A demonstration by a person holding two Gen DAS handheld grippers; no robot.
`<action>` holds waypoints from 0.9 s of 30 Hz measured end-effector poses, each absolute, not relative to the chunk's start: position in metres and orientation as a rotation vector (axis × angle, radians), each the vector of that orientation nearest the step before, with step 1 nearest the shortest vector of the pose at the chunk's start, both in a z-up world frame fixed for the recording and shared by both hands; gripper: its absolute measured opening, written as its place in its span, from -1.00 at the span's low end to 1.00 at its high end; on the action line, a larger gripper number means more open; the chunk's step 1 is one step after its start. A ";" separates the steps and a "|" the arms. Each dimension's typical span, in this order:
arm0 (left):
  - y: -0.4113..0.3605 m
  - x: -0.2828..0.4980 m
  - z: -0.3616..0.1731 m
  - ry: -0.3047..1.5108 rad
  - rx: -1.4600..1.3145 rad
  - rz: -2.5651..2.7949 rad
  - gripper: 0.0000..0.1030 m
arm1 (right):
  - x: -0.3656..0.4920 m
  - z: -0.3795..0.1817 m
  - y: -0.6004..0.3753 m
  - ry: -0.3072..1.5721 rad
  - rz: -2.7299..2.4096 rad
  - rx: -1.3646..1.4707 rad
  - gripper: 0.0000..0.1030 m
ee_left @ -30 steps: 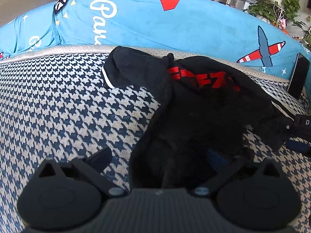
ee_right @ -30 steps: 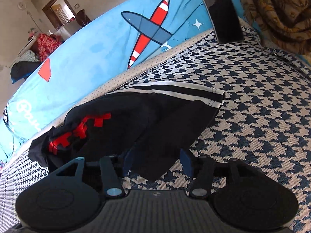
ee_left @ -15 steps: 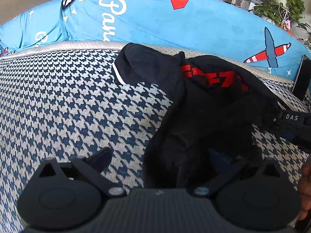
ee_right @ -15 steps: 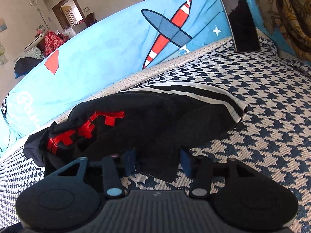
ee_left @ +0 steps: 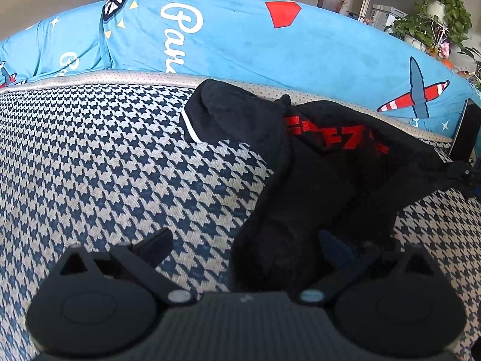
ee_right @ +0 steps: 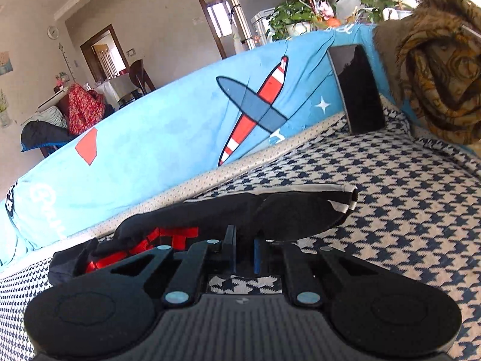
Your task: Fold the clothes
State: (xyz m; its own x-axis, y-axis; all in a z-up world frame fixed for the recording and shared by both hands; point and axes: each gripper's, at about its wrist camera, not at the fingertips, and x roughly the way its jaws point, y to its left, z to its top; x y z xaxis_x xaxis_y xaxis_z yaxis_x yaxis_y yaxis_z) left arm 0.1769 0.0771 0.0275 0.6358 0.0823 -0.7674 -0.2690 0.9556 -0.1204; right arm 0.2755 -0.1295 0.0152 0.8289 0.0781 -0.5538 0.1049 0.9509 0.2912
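A crumpled black garment [ee_left: 330,180] with red lettering and white trim lies on the houndstooth sofa seat [ee_left: 90,165]. My left gripper [ee_left: 245,243] is open just above the seat. The garment's near end lies between its fingers, against the right one, and the pads do not press on it. In the right wrist view the same garment [ee_right: 270,213] bunches just ahead of my right gripper [ee_right: 244,248]. That gripper's jaws are closing, nearly together, with a fold of the black fabric pinched between them and lifted a little off the seat [ee_right: 405,210].
A blue plane-print cushion [ee_left: 240,45] runs along the back of the seat. A dark phone [ee_right: 357,90] leans against it at the right, beside a brown patterned blanket [ee_right: 436,75]. Houseplants [ee_right: 300,9] stand behind the sofa.
The right gripper's jaws have come together on the garment's near edge, and the gripper has risen and tilted upward. The left gripper stays open in about the same place.
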 end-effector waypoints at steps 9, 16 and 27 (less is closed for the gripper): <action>0.069 0.177 0.027 0.860 -0.219 0.213 1.00 | 0.278 0.021 -0.181 0.594 -0.174 0.301 -0.79; 0.061 0.161 0.025 0.866 -0.193 0.209 1.00 | 0.287 0.002 -0.204 0.706 -0.153 0.362 -0.72; 0.044 0.130 0.023 0.862 -0.128 0.210 1.00 | 0.260 0.016 -0.228 0.721 -0.030 0.427 -0.49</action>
State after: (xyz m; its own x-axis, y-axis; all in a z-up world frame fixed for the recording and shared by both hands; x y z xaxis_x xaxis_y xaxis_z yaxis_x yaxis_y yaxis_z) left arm 0.1299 0.0439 0.0229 0.6323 0.1319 -0.7634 -0.2346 0.9717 -0.0265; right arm 0.2598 -0.2281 0.0158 0.7545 0.1188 -0.6455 0.1718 0.9134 0.3689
